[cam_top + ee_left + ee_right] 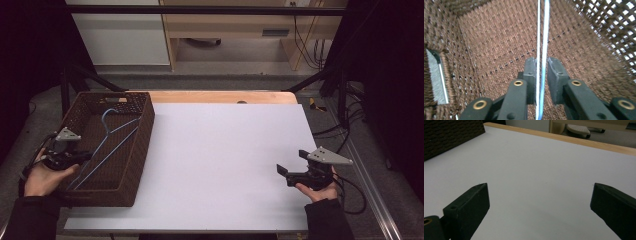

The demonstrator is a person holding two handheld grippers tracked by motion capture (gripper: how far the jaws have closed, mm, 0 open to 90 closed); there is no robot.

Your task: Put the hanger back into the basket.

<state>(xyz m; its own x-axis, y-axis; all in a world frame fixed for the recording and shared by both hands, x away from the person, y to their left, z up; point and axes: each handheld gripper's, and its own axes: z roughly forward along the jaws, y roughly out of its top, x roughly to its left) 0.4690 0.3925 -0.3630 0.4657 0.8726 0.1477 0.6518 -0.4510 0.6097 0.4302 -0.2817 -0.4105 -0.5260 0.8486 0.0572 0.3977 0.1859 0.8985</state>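
Note:
A light blue wire hanger (111, 141) lies slanted inside a dark brown wicker basket (142, 145) at the table's left. My left gripper (80, 159) reaches over the basket's left rim near the hanger's lower end. In the left gripper view the hanger's two thin rods (544, 37) run straight up between the jaws, and my left gripper (541, 72) is shut on them. My right gripper (283, 171) rests low over the white sheet at the right front. Its jaws stand wide apart with nothing between them, as the right gripper view (540, 202) shows.
A white sheet (220, 160) covers most of the wooden table (220, 96). The basket's woven wall (599, 30) rises close on both sides of my left gripper, with a handle cut-out (434, 75). Cables hang at the right of the table (350, 135).

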